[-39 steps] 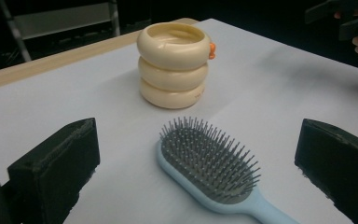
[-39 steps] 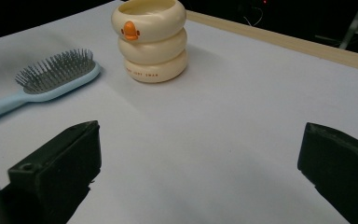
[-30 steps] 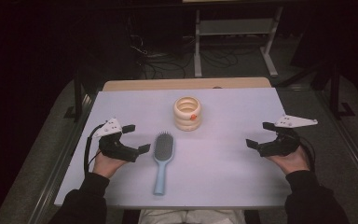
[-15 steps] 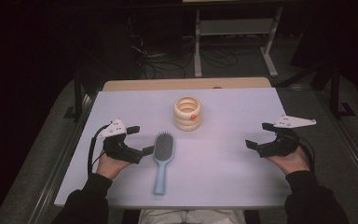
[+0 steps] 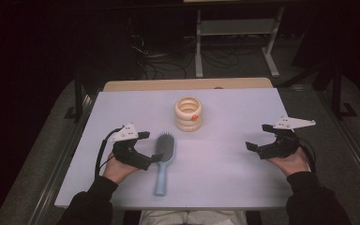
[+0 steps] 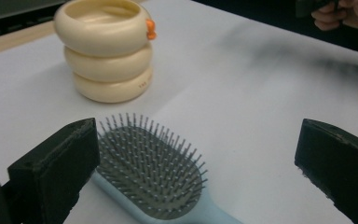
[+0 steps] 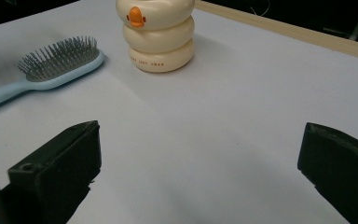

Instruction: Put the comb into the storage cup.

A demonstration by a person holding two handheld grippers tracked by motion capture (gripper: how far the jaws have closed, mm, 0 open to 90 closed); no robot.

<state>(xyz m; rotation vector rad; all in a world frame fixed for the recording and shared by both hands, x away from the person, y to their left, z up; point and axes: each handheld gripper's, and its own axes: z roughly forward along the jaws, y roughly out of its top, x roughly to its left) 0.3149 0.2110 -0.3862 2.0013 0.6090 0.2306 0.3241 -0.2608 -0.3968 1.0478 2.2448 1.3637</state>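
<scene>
High view: pale blue plastic paddle hairbrush [image 5: 163,161] lying flat on white table [image 5: 225,178], bristles up, head pointing toward cream three-ring duck-faced container [image 5: 189,114], handle toward the person. Left gripper [image 5: 151,147] close against the hairbrush's left edge, held low in the left hand [image 5: 118,168], forearm in dark sleeve coming in from the table's near edge; jaws spread wide, one tip near the brush head, the other by the neck of the handle. Left gripper view: bristled head [image 6: 151,170] sitting between the two black jaws, nearer the left one, no contact visible. Right gripper [image 5: 258,137] well to the right of the hairbrush, cradled in the right hand [image 5: 291,161] above the table's right edge, jaws likewise wide apart, holding nothing. Right gripper view: bare table between the jaws, hairbrush and container beyond.
</scene>
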